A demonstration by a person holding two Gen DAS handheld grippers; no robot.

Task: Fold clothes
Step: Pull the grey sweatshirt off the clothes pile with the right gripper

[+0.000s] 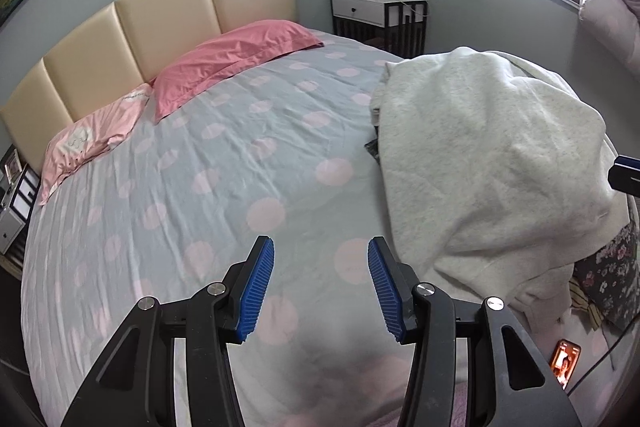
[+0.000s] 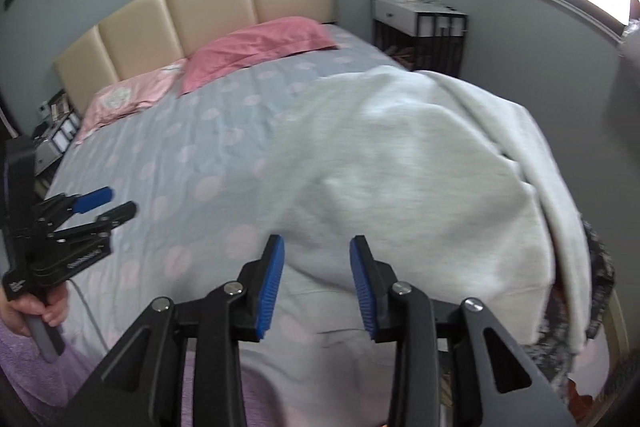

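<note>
A light grey sweatshirt [image 1: 488, 155] lies rumpled on the right side of the bed; it also shows in the right wrist view [image 2: 420, 167]. My left gripper [image 1: 321, 251] is open and empty over the bedsheet, just left of the sweatshirt's near edge. It also shows at the left of the right wrist view [image 2: 116, 203], held in a hand. My right gripper [image 2: 317, 247] is open and empty, hovering over the sweatshirt's near left edge. A dark floral garment [image 1: 616, 263] lies partly under the sweatshirt at the bed's right edge.
The bed has a grey sheet with pink dots [image 1: 200, 187], two pink pillows [image 1: 240, 59] and a beige headboard [image 1: 160, 15]. A nightstand [image 1: 380, 15] stands by the far wall under the window. A phone [image 1: 564, 363] lies at the near right.
</note>
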